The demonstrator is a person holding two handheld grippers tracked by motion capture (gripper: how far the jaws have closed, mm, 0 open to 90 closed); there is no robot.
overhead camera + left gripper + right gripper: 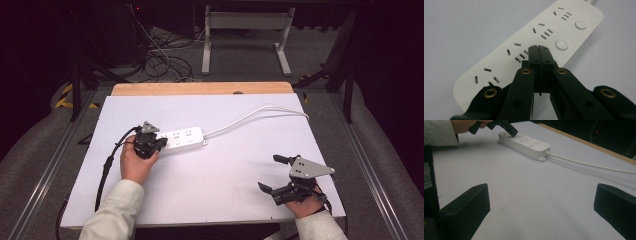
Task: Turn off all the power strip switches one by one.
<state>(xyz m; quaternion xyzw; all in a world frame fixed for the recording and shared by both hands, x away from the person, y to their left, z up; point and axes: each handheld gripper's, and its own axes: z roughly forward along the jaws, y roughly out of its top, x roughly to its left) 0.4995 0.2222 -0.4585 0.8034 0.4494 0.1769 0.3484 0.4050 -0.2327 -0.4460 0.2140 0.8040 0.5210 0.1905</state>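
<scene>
Pressing with closed, empty jaws, our left gripper (pixel 539 47) reached the power strip (pixel 564 32)'s switch; our wide-open right gripper (pixel 280 174) waited at five o'clock.

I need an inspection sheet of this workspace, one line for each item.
Surface: white table top, wooden strip at its far edge.
Job's things: white power strip lying flat, several sockets, round buttons.
Clutter: nothing seen.
Grippers: left gripper shut, tips on the power strip near a button; right gripper open, empty, apart from the strip.
Cables: white cord runs from the strip to the far right; black cable trails from the left gripper.
Surroundings: dark floor, tangled wires, white frame legs.
</scene>
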